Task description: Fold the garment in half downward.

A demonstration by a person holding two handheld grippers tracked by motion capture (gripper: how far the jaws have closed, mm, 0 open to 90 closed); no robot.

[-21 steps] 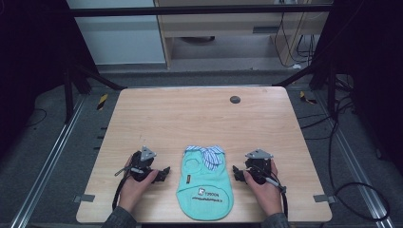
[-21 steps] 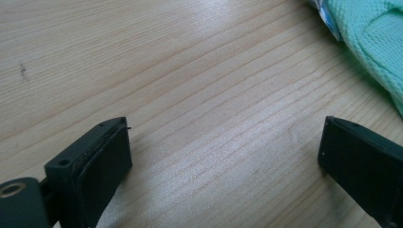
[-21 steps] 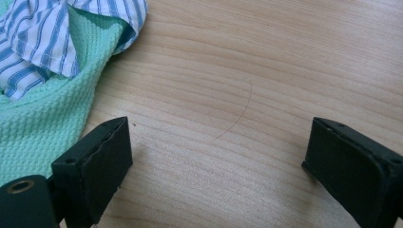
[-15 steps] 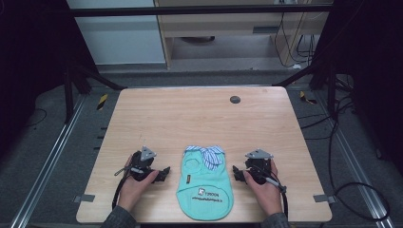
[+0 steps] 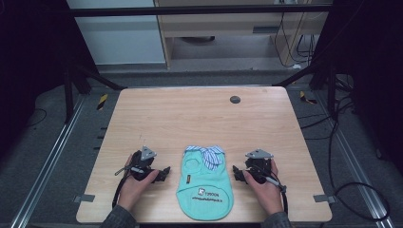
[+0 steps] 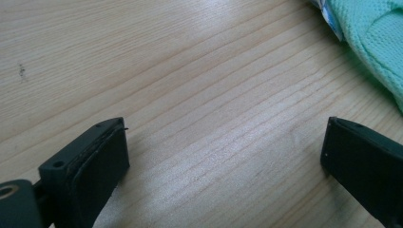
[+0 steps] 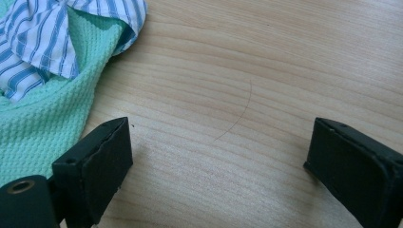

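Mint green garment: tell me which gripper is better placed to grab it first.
Right, narrowly. The right gripper has the mint green garment beside its jaw in its own view; the left gripper sees it farther off. Both are open.

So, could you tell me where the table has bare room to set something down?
The far half of the table is bare wood, apart from a small dark disc. The near edge is crowded: the mint garment lies between the left gripper and the right gripper.
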